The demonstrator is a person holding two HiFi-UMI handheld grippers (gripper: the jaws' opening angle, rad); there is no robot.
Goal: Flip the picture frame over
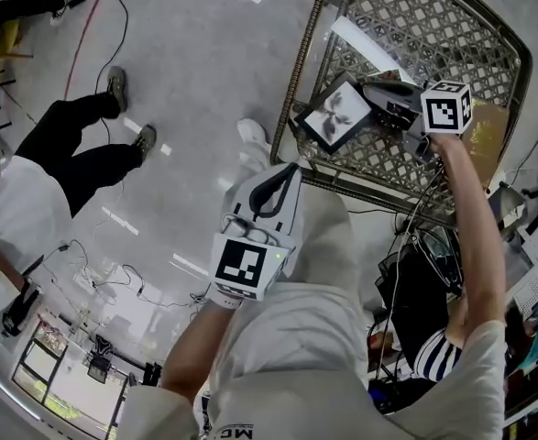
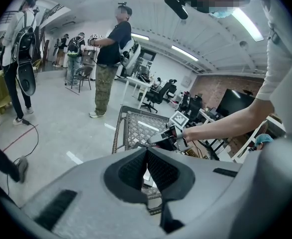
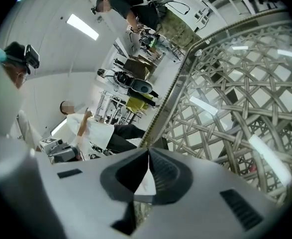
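The picture frame (image 1: 334, 115), black-edged with a white picture of a dark flower, is face up and tilted at the near-left corner of the wicker lattice table (image 1: 415, 35). My right gripper (image 1: 371, 94), with its marker cube (image 1: 447, 106), is shut on the frame's right edge. In the right gripper view a white strip of the frame (image 3: 145, 182) shows between the closed pads of the right gripper (image 3: 148, 153). My left gripper (image 1: 290, 170) hangs over my lap, short of the table, shut and holding nothing. The left gripper (image 2: 146, 152) looks toward the table (image 2: 136, 128) and the right gripper (image 2: 168, 136).
A person in black trousers (image 1: 76, 145) stands on the grey floor to the left, among cables (image 1: 113, 26). Another person (image 2: 108, 59) stands beyond the table. Bags, wires and boxes (image 1: 433, 291) crowd the floor right of the table. A brown board (image 1: 488, 126) lies at the table's right end.
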